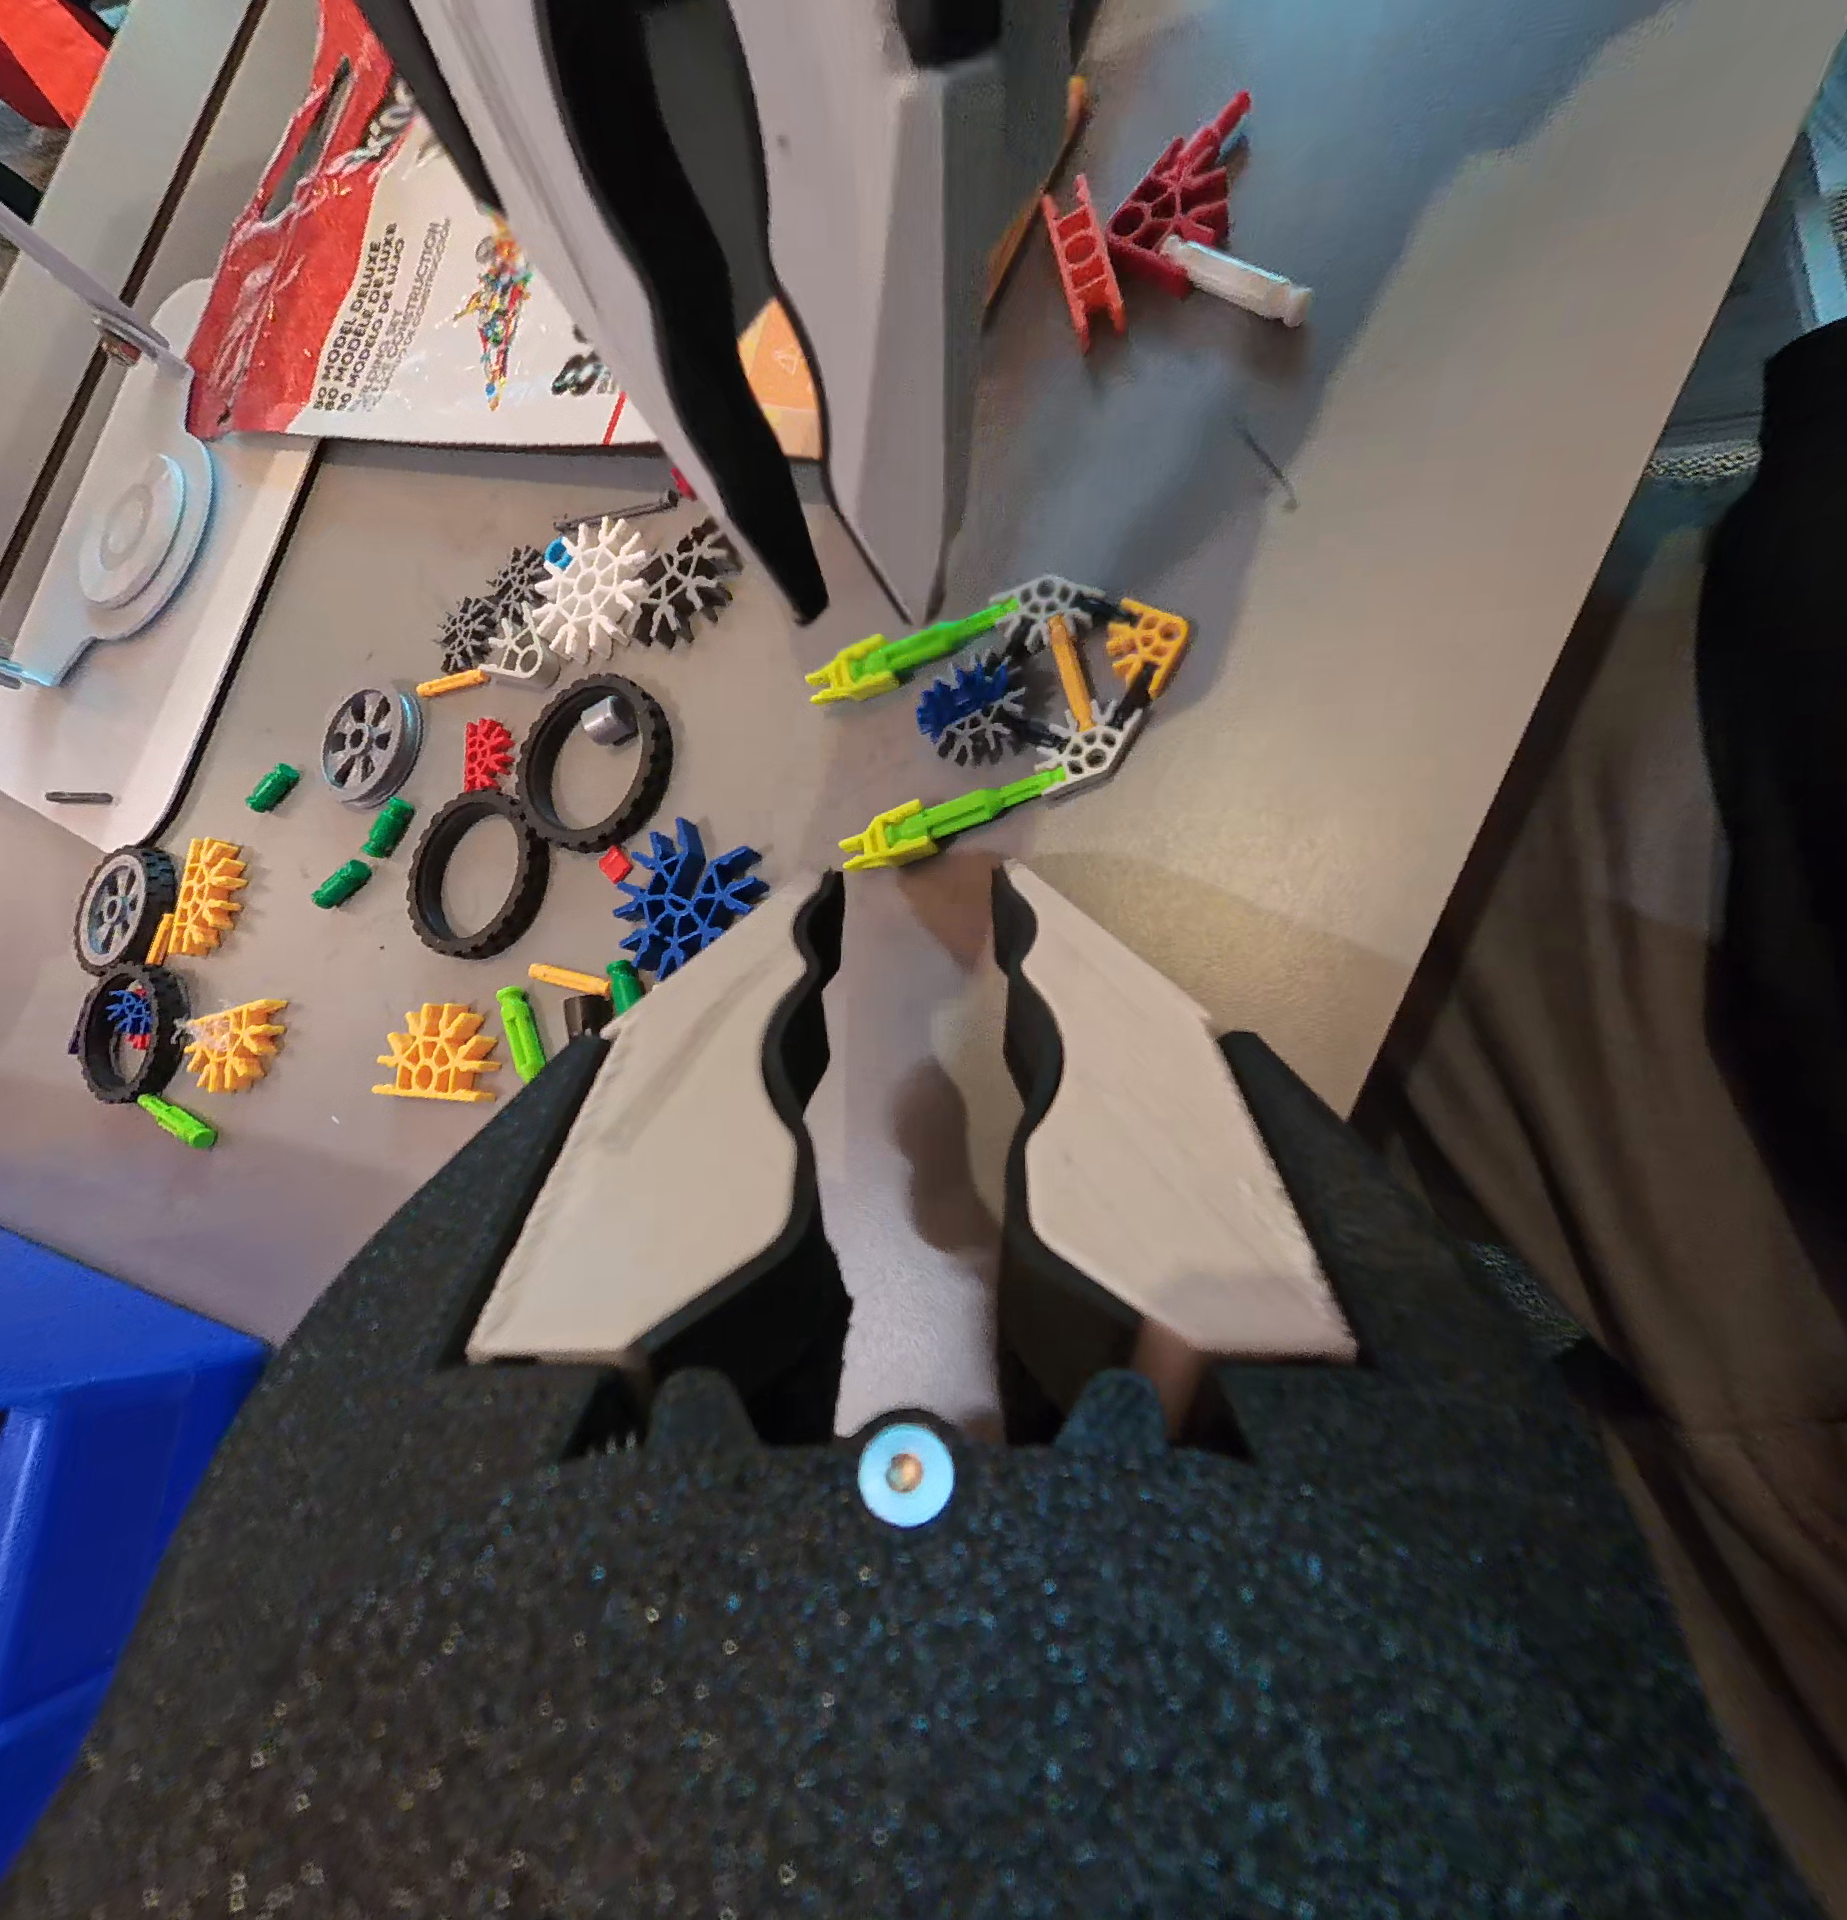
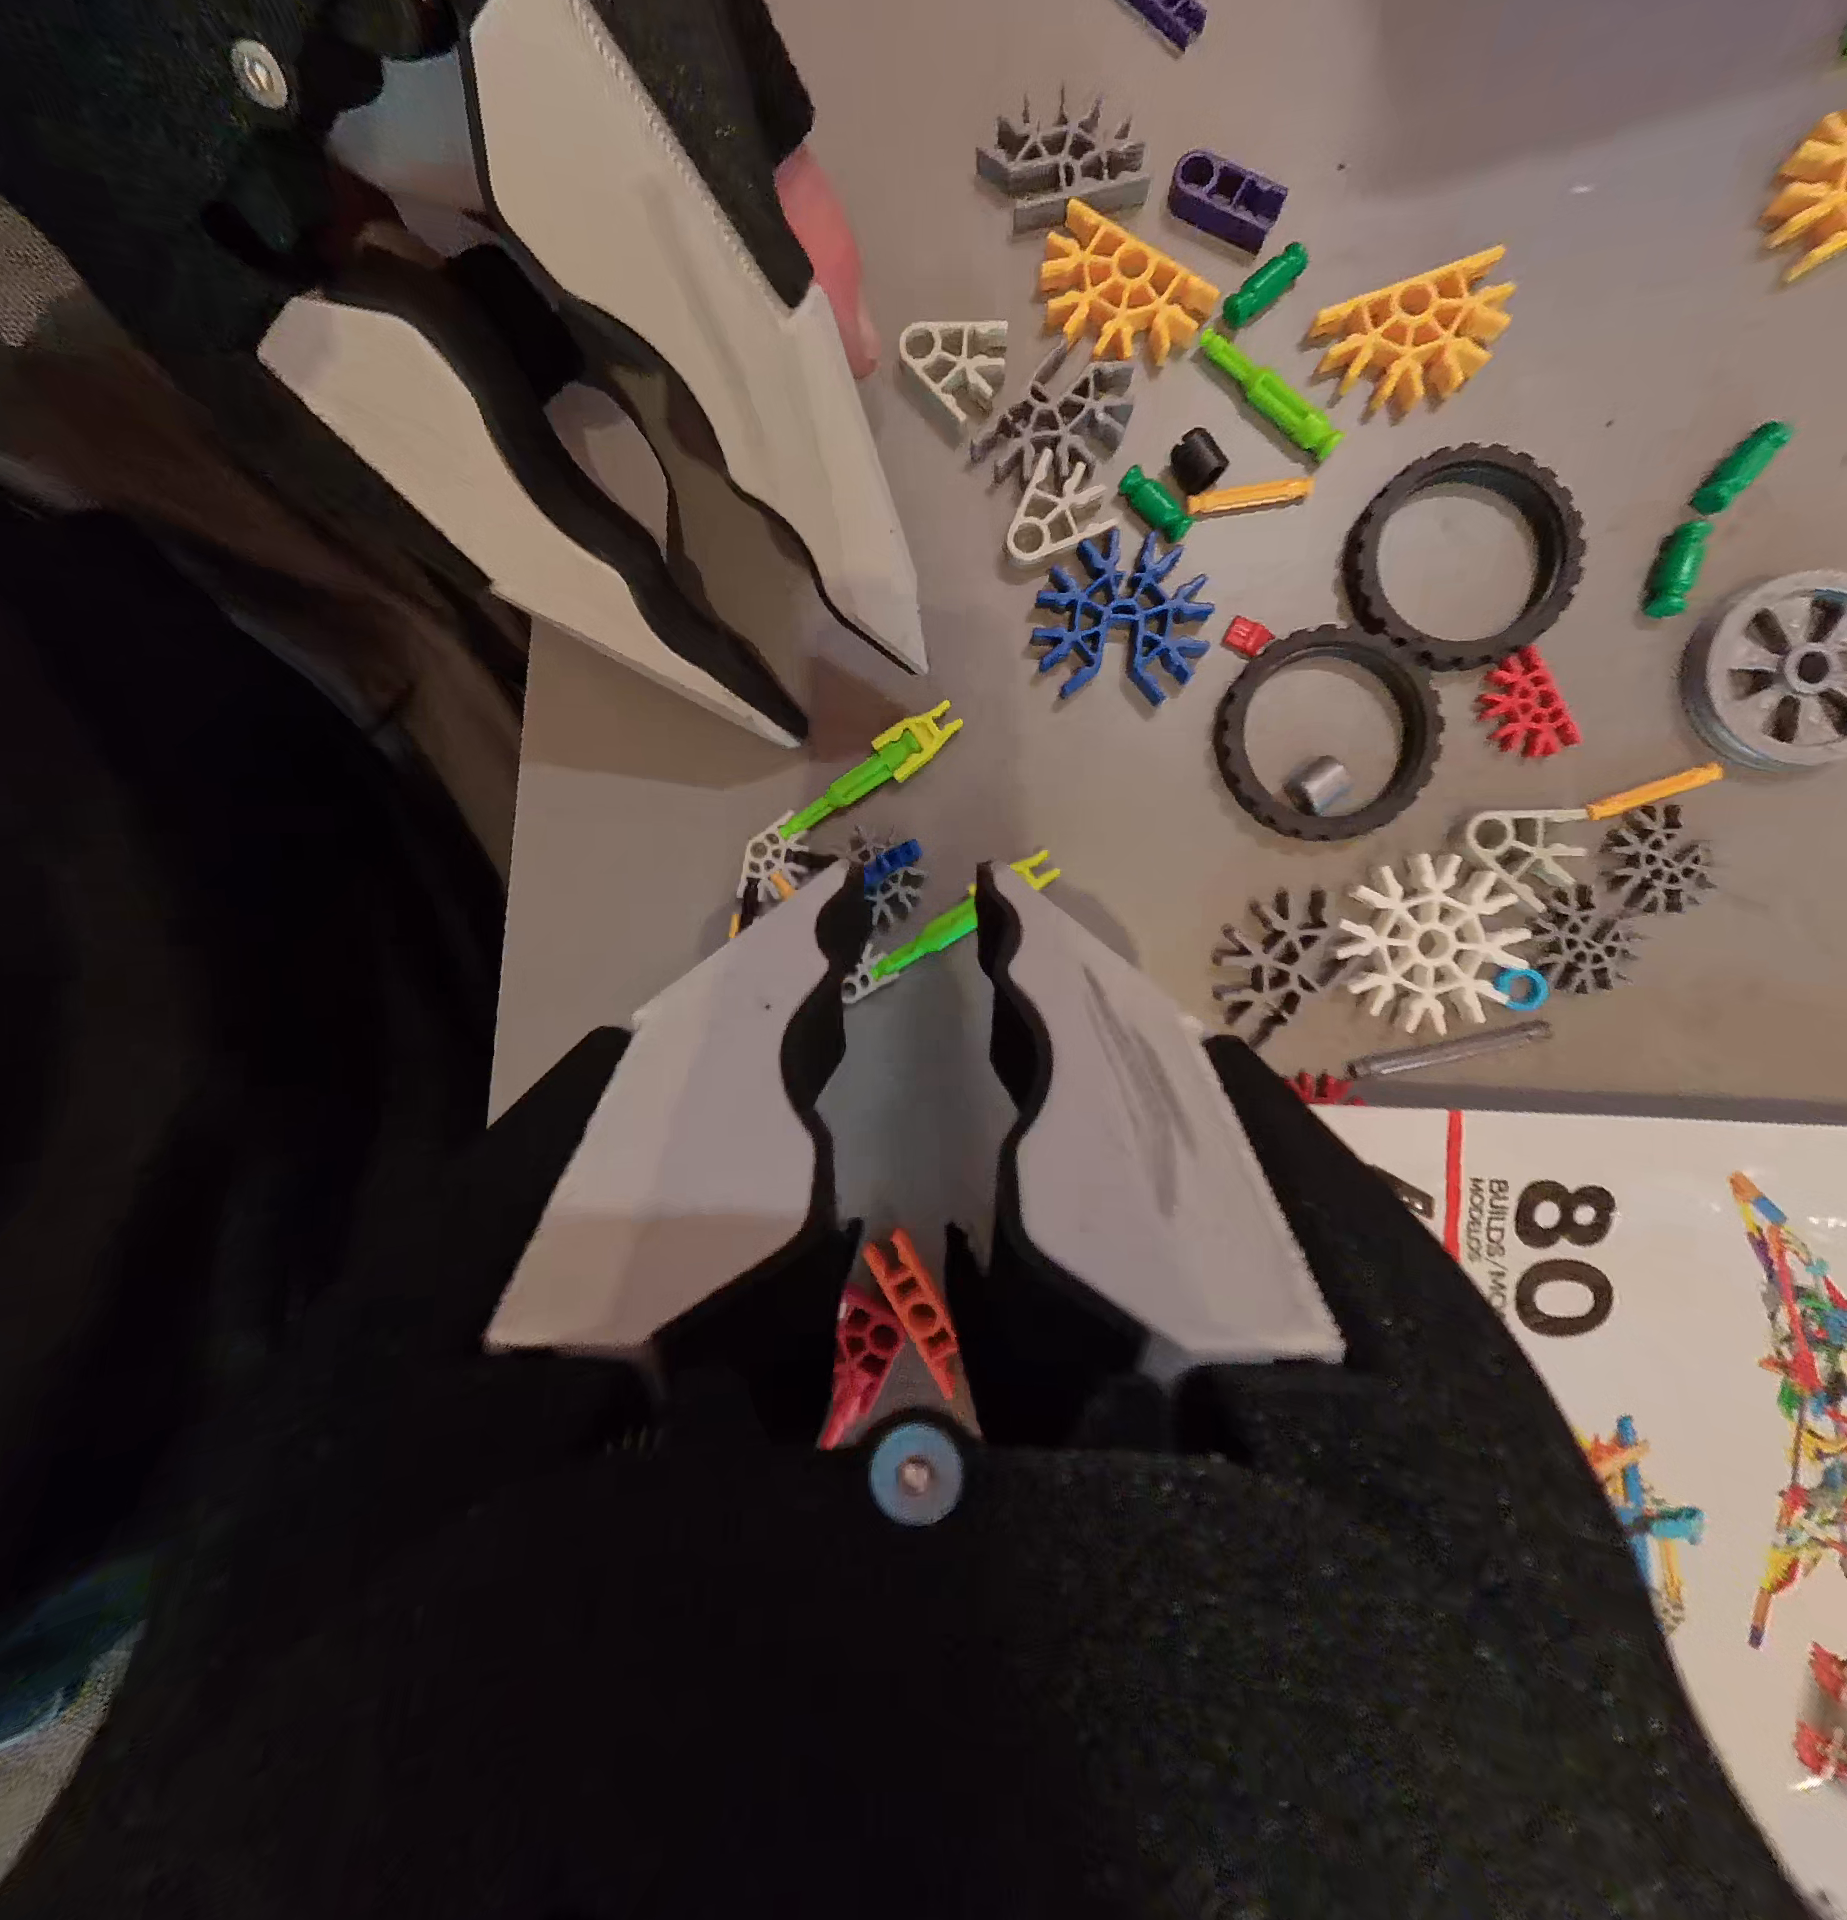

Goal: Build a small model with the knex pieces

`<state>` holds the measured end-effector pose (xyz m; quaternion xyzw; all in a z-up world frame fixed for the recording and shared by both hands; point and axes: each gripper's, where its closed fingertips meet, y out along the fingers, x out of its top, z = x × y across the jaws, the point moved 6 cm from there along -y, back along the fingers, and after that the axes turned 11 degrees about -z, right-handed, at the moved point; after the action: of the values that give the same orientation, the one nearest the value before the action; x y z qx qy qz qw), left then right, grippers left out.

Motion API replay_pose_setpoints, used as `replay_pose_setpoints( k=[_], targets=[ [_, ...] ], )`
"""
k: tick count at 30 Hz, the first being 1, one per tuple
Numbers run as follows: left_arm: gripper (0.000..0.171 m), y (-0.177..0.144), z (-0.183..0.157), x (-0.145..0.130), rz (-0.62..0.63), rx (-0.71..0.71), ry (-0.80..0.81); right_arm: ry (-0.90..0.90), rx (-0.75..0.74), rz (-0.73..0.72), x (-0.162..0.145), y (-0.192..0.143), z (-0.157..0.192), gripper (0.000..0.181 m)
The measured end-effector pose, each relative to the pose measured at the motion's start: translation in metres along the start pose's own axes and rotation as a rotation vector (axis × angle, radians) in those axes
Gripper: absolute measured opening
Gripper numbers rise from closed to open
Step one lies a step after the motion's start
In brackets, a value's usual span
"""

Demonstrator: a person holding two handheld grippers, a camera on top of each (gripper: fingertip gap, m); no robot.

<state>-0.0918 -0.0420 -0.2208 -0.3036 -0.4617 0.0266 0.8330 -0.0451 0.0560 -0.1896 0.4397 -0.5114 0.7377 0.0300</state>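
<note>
A small build lies on the grey table: two bright green rods with yellow-green end clips, grey connectors, a blue snowflake piece, an orange rod and a yellow connector. My left gripper is open and empty, its tips just short of the nearer green rod. My right gripper is open and empty, and one green rod of the build shows in the gap between its fingers. The right gripper also shows in the left wrist view, tips by the farther rod. The left gripper shows in the right wrist view.
Loose pieces lie spread out: black tyres, a grey wheel, yellow connectors, a blue snowflake, a white snowflake. Red connectors lie beyond. A printed box, a blue bin and the table edge bound the space. The gap from one gripper's tips to the other's is roughly 5 cm.
</note>
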Motion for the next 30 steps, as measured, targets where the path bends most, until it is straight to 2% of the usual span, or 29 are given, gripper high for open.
replay_pose_setpoints(
  k=[5, 15, 17, 19, 23, 27, 30],
  targets=[
    [0.027, 0.002, -0.001, 0.002, -0.003, -0.005, 0.006, -0.089, 0.032, 0.021, -0.003, 0.004, 0.002, 0.021],
    [0.026, 0.007, -0.001, 0.002, -0.005, -0.014, 0.002, -0.112, 0.088, 0.051, -0.011, 0.022, 0.002, 0.018],
    [0.026, 0.007, -0.001, 0.003, -0.006, -0.014, 0.002, -0.11, 0.093, 0.048, -0.011, 0.022, 0.003, 0.018],
    [0.027, 0.007, -0.002, 0.004, -0.011, -0.011, 0.006, -0.116, 0.083, 0.044, -0.01, 0.019, 0.002, 0.027],
    [0.024, 0.004, -0.006, 0.011, -0.042, -0.018, 0.03, -0.108, 0.07, -0.008, -0.004, 0.007, -0.001, 0.027],
    [0.013, 0.001, -0.01, 0.021, -0.081, -0.032, 0.07, -0.128, 0.073, -0.001, -0.008, 0.001, 0.0, 0.0],
    [0.009, 0.004, -0.011, 0.024, -0.076, -0.036, 0.092, -0.133, 0.075, 0.02, -0.011, 0.005, 0.002, 0.0]
  ],
)
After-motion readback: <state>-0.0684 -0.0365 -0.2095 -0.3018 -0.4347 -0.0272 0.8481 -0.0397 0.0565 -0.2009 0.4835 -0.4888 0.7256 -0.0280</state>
